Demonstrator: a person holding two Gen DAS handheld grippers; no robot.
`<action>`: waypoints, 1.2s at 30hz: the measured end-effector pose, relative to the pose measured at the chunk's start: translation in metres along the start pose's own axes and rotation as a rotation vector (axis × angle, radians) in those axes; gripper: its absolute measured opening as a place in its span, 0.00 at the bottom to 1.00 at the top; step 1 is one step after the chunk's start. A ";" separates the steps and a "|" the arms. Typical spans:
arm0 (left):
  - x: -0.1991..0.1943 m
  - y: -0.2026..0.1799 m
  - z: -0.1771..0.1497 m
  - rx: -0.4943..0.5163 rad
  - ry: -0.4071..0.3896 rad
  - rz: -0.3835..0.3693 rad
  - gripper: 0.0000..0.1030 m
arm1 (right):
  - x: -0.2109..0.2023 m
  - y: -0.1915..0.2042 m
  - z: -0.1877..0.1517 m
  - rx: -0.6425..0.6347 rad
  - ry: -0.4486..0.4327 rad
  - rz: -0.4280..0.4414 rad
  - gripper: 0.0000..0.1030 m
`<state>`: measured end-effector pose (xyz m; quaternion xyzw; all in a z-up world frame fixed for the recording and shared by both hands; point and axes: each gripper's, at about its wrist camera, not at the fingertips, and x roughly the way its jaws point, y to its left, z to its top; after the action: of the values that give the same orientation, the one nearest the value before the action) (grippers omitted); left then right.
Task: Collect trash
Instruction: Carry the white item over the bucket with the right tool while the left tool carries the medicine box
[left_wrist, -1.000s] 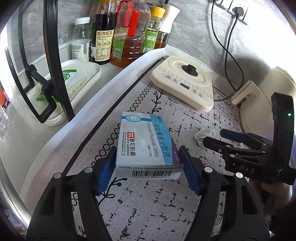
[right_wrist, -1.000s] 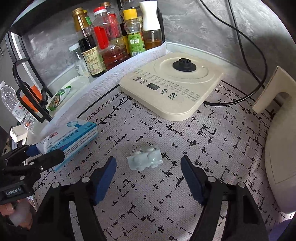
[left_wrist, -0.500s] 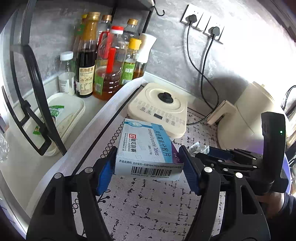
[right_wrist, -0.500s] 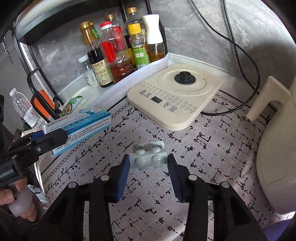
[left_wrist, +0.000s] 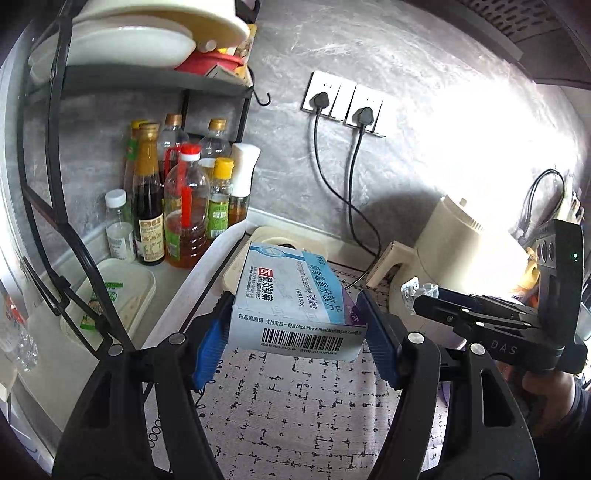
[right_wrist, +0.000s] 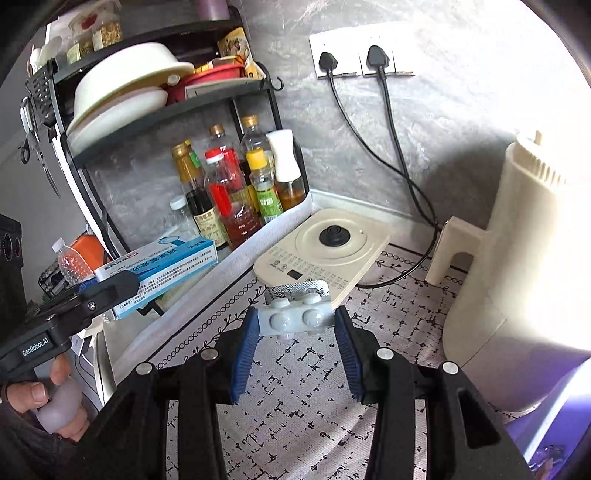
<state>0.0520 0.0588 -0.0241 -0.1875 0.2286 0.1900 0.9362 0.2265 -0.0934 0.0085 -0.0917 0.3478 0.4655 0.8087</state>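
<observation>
Medicine box (left_wrist: 295, 302) in left tongs (left_wrist: 293, 341); blister pack (right_wrist: 295, 314) in right tongs (right_wrist: 293, 341).

The kettle base (left_wrist: 258, 236) was largely hidden behind the medicine box (left_wrist: 295, 302), and the white kettle (right_wrist: 524, 266) was washed out by glare.

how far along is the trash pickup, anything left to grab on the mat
Both pieces are picked up: the left claw grips the medicine box, the right claw the blister pack, both clear of the patterned mat. No other litter shows there. Still left: dropping them in a bin, none in view.
</observation>
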 end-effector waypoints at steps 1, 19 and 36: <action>-0.004 -0.003 0.002 0.005 -0.011 -0.006 0.65 | -0.007 -0.001 0.001 0.000 -0.013 -0.008 0.40; -0.003 -0.079 0.010 0.099 0.008 -0.144 0.21 | -0.131 -0.066 -0.014 0.101 -0.197 -0.187 0.41; -0.001 -0.146 0.002 0.118 0.000 -0.233 0.20 | -0.189 -0.133 -0.060 0.217 -0.214 -0.293 0.41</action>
<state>0.1164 -0.0655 0.0170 -0.1574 0.2163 0.0664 0.9613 0.2450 -0.3246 0.0631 -0.0038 0.2909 0.3101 0.9051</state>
